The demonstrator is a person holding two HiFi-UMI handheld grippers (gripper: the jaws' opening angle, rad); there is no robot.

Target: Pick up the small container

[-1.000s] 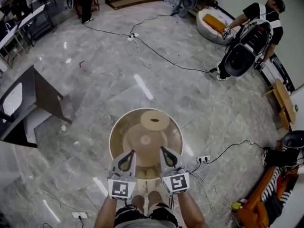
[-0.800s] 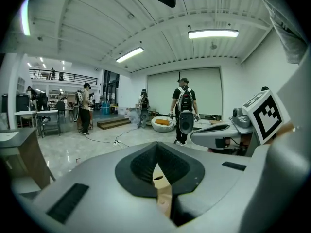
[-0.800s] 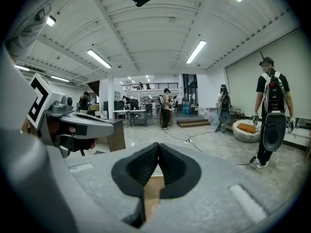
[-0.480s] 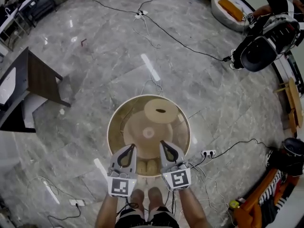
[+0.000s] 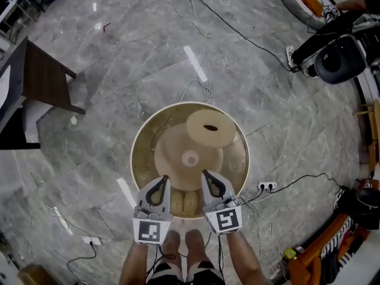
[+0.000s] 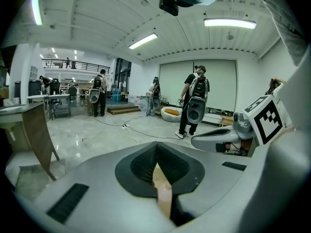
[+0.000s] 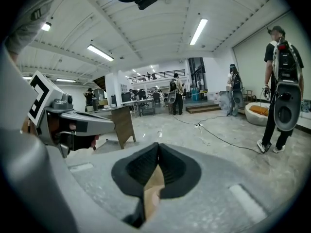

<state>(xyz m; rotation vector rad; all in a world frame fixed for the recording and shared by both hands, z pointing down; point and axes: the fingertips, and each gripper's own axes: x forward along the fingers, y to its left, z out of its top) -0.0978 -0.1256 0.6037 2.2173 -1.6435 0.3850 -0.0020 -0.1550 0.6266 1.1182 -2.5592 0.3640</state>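
A round glass-topped table stands right below me, its tan base showing through the glass. On its far right part lies the small container, a flat tan round thing with a dark oval slot on top. My left gripper and right gripper hang side by side over the table's near edge, well short of the container. Both are shut with nothing held. In the left gripper view the left gripper has its jaws meeting at the tip, and the right gripper looks the same in its own view.
Cables run over the marble floor, and a power strip lies right of the table. A dark wooden desk stands at the left. A person with a backpack bends at the far right. My own feet show under the grippers.
The head view has tilted further down, so the table and container sit higher and larger in the picture. Both grippers keep the same shut pose over the near rim.
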